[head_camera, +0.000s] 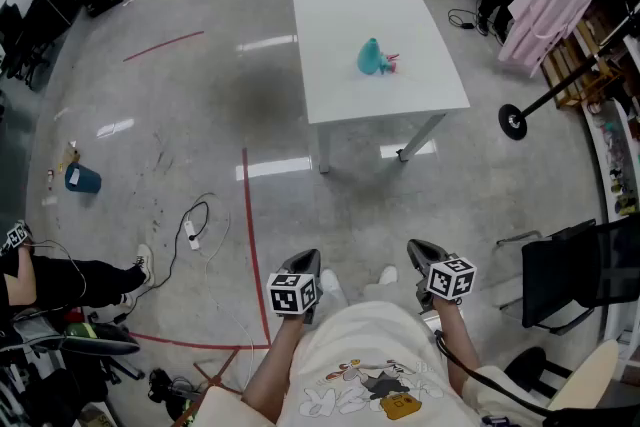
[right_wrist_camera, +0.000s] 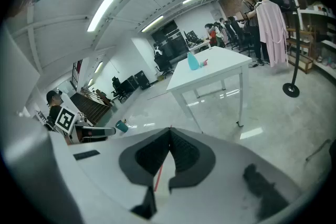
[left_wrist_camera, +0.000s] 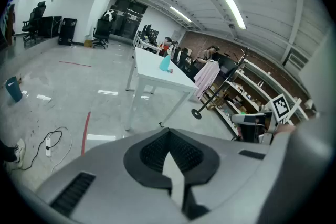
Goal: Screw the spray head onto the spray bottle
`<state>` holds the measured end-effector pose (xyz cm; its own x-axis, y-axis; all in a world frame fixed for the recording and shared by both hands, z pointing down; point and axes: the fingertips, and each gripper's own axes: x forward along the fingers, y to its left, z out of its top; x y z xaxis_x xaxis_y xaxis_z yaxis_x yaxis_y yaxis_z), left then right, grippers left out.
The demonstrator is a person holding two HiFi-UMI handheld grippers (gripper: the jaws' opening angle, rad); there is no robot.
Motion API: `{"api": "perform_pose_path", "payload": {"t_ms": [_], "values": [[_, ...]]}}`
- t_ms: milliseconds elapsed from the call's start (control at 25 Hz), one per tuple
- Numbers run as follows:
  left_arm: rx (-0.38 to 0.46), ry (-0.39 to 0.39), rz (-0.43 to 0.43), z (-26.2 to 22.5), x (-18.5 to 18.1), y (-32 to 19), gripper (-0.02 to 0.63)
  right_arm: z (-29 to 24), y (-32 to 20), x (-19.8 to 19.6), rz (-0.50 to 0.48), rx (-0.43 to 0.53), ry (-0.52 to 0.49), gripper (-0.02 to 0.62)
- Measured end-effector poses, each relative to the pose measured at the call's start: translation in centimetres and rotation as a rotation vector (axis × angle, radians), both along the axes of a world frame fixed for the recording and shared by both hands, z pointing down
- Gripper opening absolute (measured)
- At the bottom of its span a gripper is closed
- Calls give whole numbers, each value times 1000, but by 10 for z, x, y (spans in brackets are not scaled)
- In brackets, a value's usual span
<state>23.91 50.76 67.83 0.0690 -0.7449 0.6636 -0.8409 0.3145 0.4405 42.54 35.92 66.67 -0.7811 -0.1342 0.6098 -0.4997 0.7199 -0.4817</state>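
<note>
**A:** Where's the spray bottle (head_camera: 371, 57)?

**B:** It's the teal thing near the middle of the white bench (head_camera: 340, 15), at twelve o'clock from the person and well apart from both grippers. A small pinkish piece (head_camera: 391, 64) sits just beside it at its three o'clock. It's too small to tell more.

**A:** And the grippers?

**B:** In the head view the left gripper (head_camera: 308, 257) is at seven o'clock and the right gripper (head_camera: 414, 246) at five, both over the floor. Each one's fingers (left_wrist_camera: 152, 152) are clenched together, with nothing between them.

**A:** Anything else?

**B:** A blue bin (head_camera: 83, 178) stands on the floor at nine o'clock.
</note>
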Motion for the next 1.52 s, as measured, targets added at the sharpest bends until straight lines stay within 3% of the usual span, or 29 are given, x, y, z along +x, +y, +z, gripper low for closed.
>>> {"api": "perform_pose_path", "payload": {"t_ms": [240,400,560,880,1160,1280,1320,1520], "values": [[19,41,-44,-3,-30,10,6,2,12,-13,-2,11,43,6],[29,72,-43,3,-38,-10,6,3,-16,-27,-25,35,69,6],[-12,83,-48,27,-56,-43,6,22,-61,-51,-26,26,63,6],[-17,-74,-6,-5,-123,-215,6,31,-214,-115,-22,11,-39,6],[71,-172,112,-37,-155,-377,6,-5,-339,-176,-72,89,-78,6],[121,-243,198,-44,-166,-431,255,-6,-367,-191,-88,93,-60,6],[131,-264,229,-44,-170,-448,287,-4,-377,-195,-93,96,-52,6],[156,-328,377,-26,-203,-522,313,4,-411,-219,-70,101,-8,6]]}}
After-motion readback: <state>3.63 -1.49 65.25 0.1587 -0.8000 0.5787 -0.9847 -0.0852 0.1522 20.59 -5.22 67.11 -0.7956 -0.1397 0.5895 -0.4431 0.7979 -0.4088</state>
